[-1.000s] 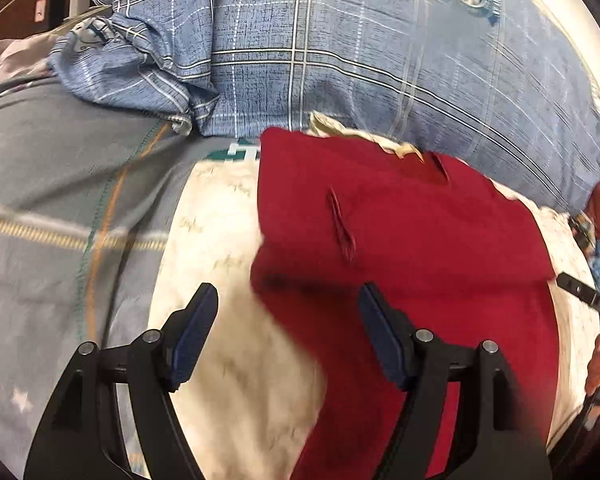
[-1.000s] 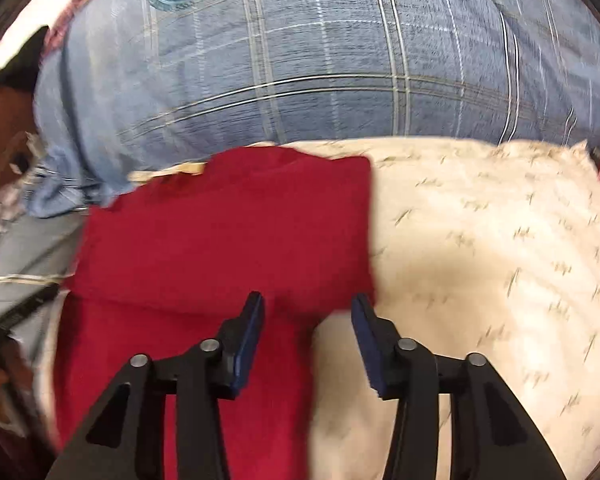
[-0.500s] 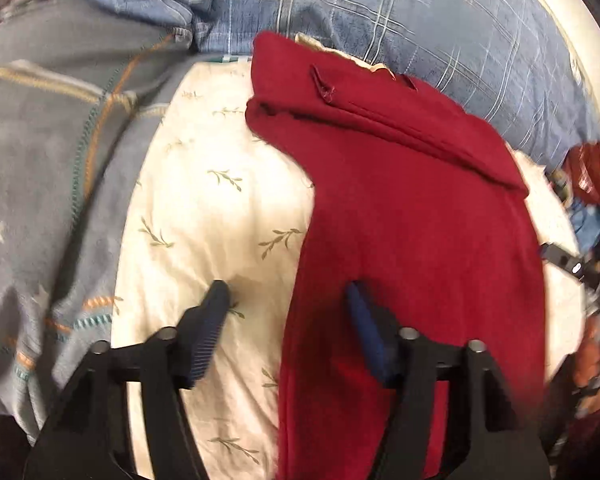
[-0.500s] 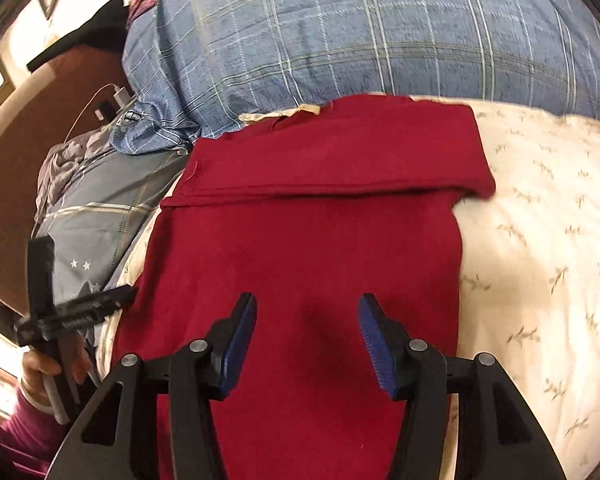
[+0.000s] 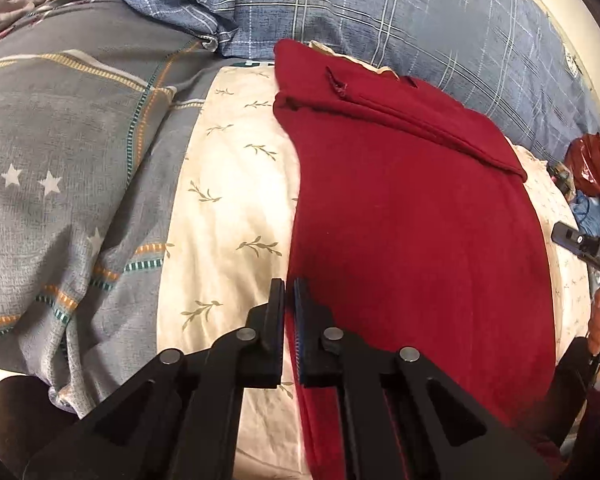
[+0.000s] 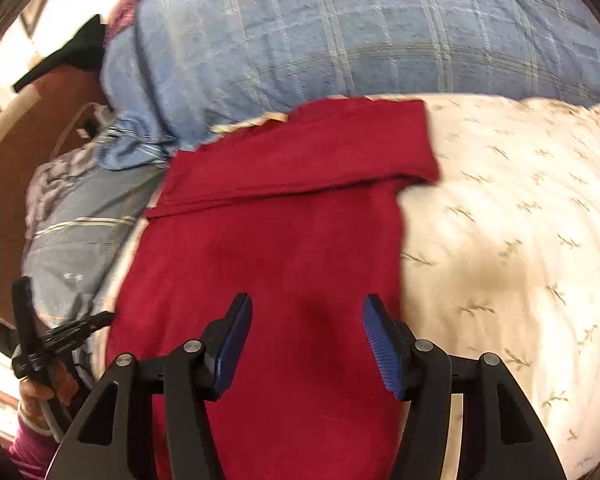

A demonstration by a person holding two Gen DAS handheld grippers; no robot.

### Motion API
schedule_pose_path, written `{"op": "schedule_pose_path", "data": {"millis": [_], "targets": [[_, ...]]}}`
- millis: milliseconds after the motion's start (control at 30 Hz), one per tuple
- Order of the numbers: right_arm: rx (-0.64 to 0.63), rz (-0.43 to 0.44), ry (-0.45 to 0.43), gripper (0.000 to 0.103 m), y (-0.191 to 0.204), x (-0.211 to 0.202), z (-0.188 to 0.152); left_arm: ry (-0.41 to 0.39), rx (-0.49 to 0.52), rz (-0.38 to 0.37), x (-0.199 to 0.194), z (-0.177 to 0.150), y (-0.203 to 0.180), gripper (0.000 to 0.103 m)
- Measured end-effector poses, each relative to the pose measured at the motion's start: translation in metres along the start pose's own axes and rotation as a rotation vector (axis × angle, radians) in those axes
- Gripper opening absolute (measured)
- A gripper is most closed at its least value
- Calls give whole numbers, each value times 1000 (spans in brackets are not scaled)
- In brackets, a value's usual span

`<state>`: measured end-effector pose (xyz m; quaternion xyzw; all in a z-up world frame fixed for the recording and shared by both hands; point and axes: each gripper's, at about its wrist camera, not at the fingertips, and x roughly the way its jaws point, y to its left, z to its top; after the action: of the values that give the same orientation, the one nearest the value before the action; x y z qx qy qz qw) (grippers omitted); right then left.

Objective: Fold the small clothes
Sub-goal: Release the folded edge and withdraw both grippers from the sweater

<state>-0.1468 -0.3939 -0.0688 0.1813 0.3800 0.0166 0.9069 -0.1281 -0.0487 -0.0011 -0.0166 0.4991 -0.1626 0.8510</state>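
A dark red garment (image 5: 412, 216) lies flat on a cream leaf-print pillow (image 5: 236, 200), its far end folded back over itself into a band. It also shows in the right wrist view (image 6: 284, 248). My left gripper (image 5: 289, 292) is shut on the garment's near left edge, with red cloth between the pads. My right gripper (image 6: 306, 312) is open, its jaws wide apart just above the near part of the garment, close to its right edge. The right gripper's body shows in the left wrist view (image 5: 588, 244).
A blue plaid quilt (image 5: 420, 12) is bunched behind the pillow. A grey striped star-print cover (image 5: 68, 152) lies to the left. A red bag (image 5: 590, 164) and blue clutter sit at the far right. A brown headboard (image 6: 16, 168) stands on the left.
My left gripper closed on the garment's left edge; it was open half a second ago. Both grippers drew back toward the garment's near end. The right gripper shifted right, still open.
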Motion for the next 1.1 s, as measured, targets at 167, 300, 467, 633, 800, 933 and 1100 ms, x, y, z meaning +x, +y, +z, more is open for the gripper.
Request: {"op": "schedule_pose_path", "data": {"millis": [167,300,467,633,800,933,1100], "targets": [[45,-132,2,64,-19,4,-6,-4,-21,12,0,-1,1,5],[54,-199,54,67,-30,16,-12,-3,-23,25,1,-1,1,9],[21,-192,9,42,-28,16,-17,-3,-19,35,3,-2,0,12],[-30,-176,-14,7,-20,13,-19,-4,-16,43,4,-2,0,14],[-11,-149,-31,7,-24,3,-18,-4,-19,41,6,-3,2,17],[-11,-130,-33,15,-23,1,-20,-8,-21,47,6,-4,2,21],[152,-61,-26,60,-39,7,-24,-14,-19,55,6,-5,2,23]]}}
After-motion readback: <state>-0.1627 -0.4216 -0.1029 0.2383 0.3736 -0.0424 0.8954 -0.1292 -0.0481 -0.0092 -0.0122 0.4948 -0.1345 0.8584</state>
